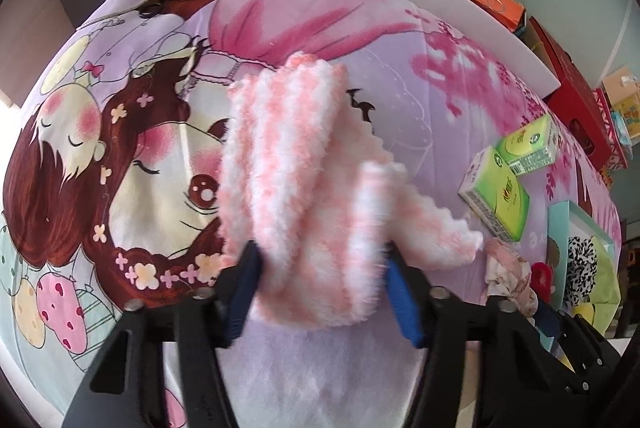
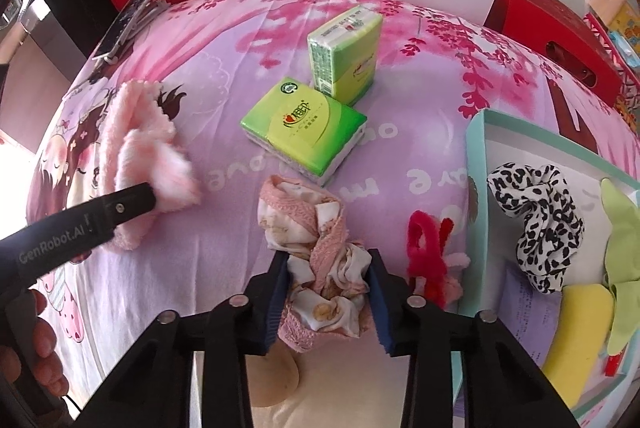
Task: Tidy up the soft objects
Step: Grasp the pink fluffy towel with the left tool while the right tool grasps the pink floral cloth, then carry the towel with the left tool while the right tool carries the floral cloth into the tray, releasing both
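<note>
Left gripper [image 1: 320, 292] clamped on pink-and-white fluffy sock [image 1: 296, 196], lifted slightly off cartoon bedsheet [image 1: 400, 40], blue pads pressing both flanks. Right gripper [image 2: 328, 296] closed around bunched floral cloth [image 2: 320, 260], lying directly between its fingers on the sheet. Red fuzzy item [image 2: 426, 248] just right of that gripper; exact kind unclear. Two green tissue packs [image 2: 304, 136] beyond. Teal tray [image 2: 476, 164] at far right, holding spotted scrunchie [image 2: 536, 212].
</note>
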